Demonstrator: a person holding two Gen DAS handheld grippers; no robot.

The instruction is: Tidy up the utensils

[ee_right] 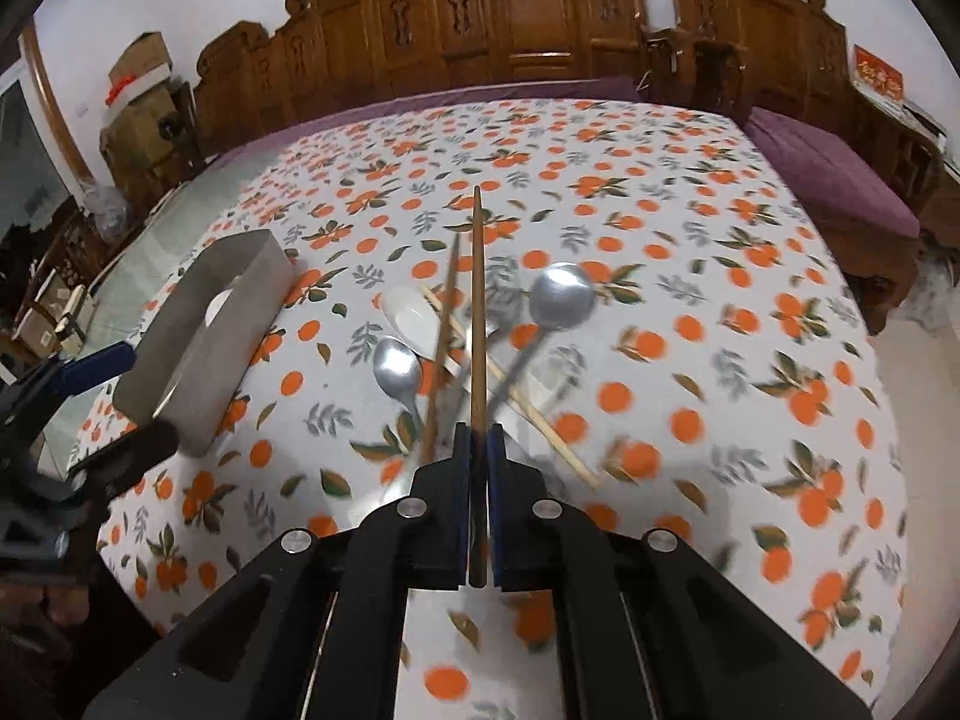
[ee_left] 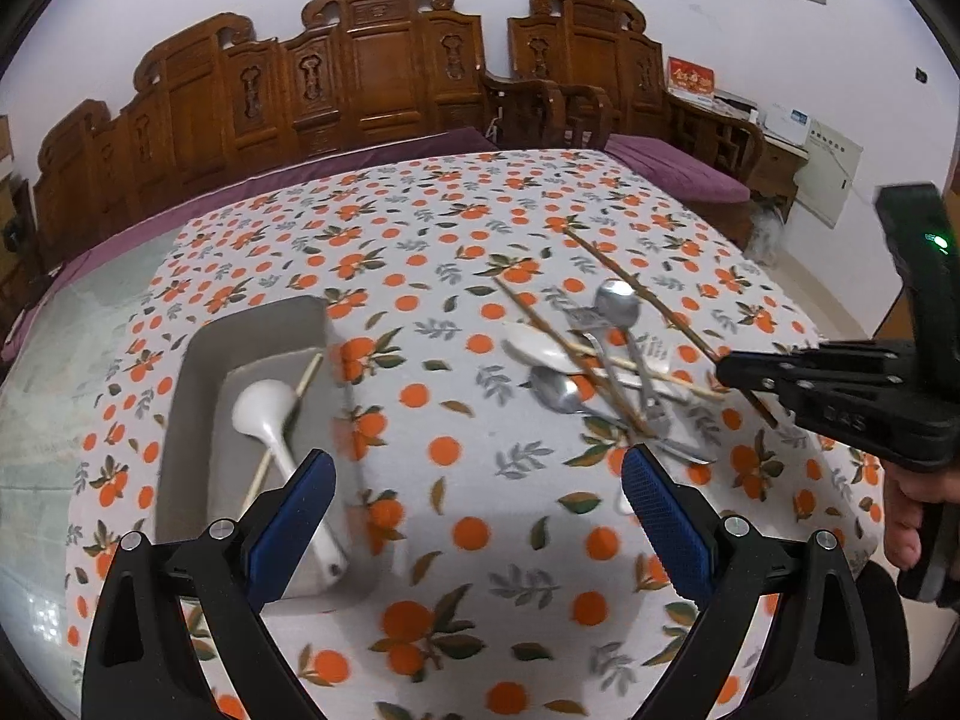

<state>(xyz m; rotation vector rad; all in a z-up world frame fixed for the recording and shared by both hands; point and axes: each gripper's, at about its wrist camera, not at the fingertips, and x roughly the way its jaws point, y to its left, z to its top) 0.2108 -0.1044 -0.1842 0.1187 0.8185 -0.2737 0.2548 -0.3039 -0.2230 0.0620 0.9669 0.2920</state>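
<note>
My right gripper (ee_right: 478,429) is shut on a brown chopstick (ee_right: 477,300) that points away over the utensil pile; it also shows in the left wrist view (ee_left: 723,369). The pile holds a white ceramic spoon (ee_right: 411,315), two metal spoons (ee_right: 397,366) (ee_right: 561,297), a second brown chopstick (ee_right: 444,324) and a pale chopstick (ee_right: 540,420). My left gripper (ee_left: 477,480) is open and empty above the cloth, next to a grey tray (ee_left: 192,396) that holds a white spoon (ee_left: 270,420) and a pale chopstick (ee_left: 300,390).
The table carries an orange-patterned cloth (ee_left: 456,540). A carved wooden bench (ee_left: 360,78) with purple cushions (ee_left: 678,168) runs behind it. Cardboard boxes (ee_right: 141,90) stand at the far left in the right wrist view.
</note>
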